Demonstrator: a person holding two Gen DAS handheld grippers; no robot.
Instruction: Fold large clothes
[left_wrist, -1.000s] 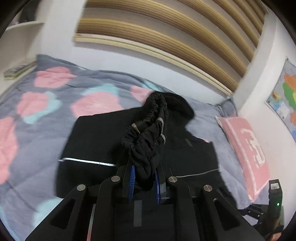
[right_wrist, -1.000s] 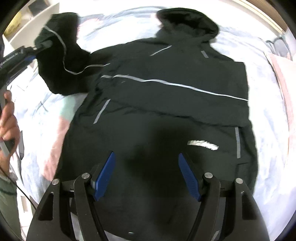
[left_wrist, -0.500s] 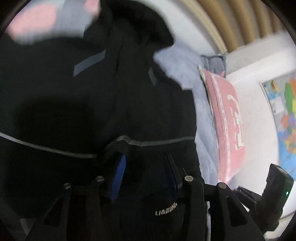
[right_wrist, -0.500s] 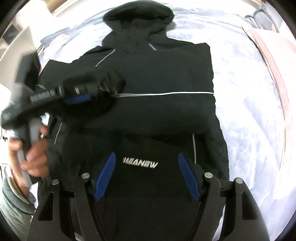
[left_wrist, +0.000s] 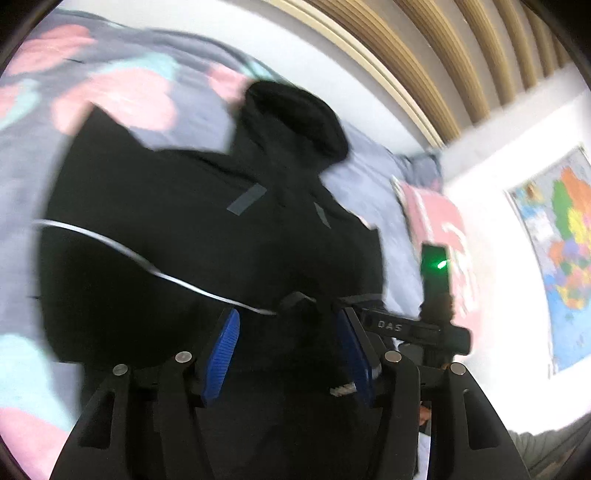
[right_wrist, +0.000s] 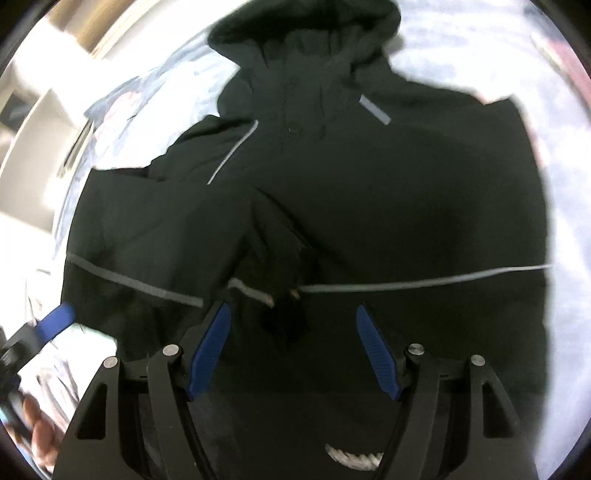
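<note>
Black hooded jacket (right_wrist: 369, 184): laid flat on the bed (left_wrist: 369, 177), hood (left_wrist: 295, 114) toward 12 o'clock in both wrist views. One sleeve (right_wrist: 155, 236) is seen folded across the body, its cuff (right_wrist: 284, 314) lying near the grey reflective stripe (right_wrist: 424, 282).

Left gripper (left_wrist: 288, 325): jaws spread apart, nothing clasped between the blue pads (left_wrist: 223, 350); dark jacket fabric is seen beyond them.

Right gripper (right_wrist: 293, 325): jaws likewise parted and empty, held above the lower part of the jacket, the cuff at 12 o'clock of the gap.

Bedding: grey quilt with pink and teal patches (left_wrist: 122, 96). A pink pillow (left_wrist: 439, 221) is noted at 3 o'clock of the jacket. A wall map (left_wrist: 561, 251) is hung at 3 o'clock in the left view.
</note>
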